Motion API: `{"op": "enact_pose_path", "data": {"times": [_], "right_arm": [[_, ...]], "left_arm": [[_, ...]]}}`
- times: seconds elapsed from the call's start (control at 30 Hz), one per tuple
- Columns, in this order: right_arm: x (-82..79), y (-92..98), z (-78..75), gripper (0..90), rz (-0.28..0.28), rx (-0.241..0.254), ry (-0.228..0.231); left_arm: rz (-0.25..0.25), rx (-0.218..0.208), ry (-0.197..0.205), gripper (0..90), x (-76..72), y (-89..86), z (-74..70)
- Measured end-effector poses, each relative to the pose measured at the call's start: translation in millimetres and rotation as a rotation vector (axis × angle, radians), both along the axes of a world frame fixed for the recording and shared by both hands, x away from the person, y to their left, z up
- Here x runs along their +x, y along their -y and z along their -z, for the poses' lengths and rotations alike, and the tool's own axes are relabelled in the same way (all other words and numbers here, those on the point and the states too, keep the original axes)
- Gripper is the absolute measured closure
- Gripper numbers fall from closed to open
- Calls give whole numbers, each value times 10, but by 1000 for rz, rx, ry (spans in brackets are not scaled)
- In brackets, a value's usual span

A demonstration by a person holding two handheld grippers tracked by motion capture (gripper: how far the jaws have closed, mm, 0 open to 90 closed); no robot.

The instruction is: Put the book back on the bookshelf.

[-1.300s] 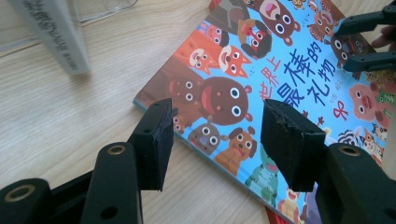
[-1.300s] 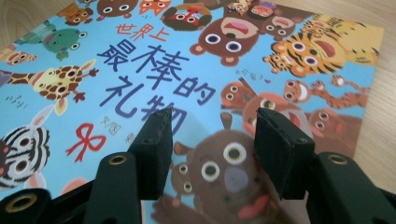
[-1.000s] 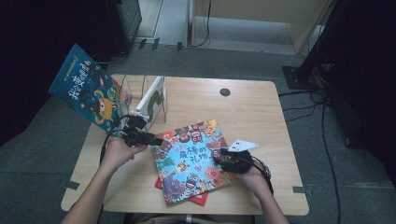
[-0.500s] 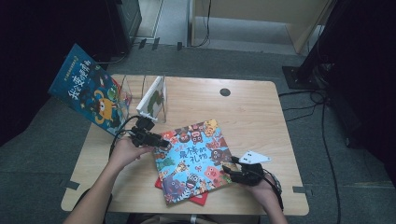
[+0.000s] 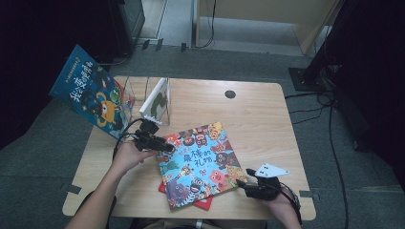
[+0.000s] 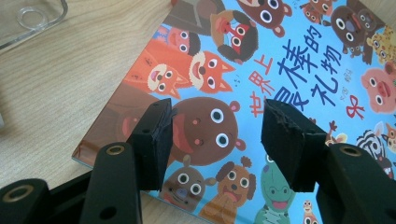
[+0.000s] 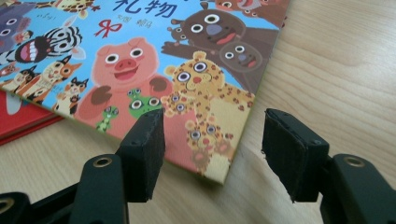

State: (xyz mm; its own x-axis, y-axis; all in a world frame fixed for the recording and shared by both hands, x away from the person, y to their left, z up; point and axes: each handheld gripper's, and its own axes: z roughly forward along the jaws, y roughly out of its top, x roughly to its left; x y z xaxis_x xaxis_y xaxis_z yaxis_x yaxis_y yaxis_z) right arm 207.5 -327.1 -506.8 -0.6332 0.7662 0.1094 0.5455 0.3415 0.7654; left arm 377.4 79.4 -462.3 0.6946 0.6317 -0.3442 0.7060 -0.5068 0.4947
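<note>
Lying flat at lower centre, animal picture book (image 5: 199, 162), long axis tilted toward upper right | left gripper (image 5: 165, 147) jaws released over its upper-left corner | right gripper (image 5: 242, 183) jaws just opening, nothing gripped, at its lower-right corner

We hold a gripper in each hand, both forearms coming in from the near side. Our left forearm angles inward, and the left gripper (image 5: 165, 146) points level to the right; its jaws stand apart with nothing pressed between the pads (image 6: 152, 135). Our right hand sits low and close to us, its right gripper (image 5: 242, 182) pointing left. Its jaws have just been opening and now gape, clasping nothing.
</note>
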Motion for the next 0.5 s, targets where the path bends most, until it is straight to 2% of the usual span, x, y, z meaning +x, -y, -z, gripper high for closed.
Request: {"op": "enact_pose_path", "data": {"times": [0.2,0.3,0.4,0.5], "right_arm": [[-69,39,0,389,-35,-13,-18],[-102,29,21,394,-52,-49,-23],[-76,11,42,425,-42,-68,-31],[-61,24,46,426,-41,-51,-39]], "left_arm": [[-9,-4,1,442,9,-32,-7],[-9,-9,-5,444,19,-37,2],[-4,-9,-27,442,24,-29,14],[-5,-1,-22,443,22,-40,11]]}}
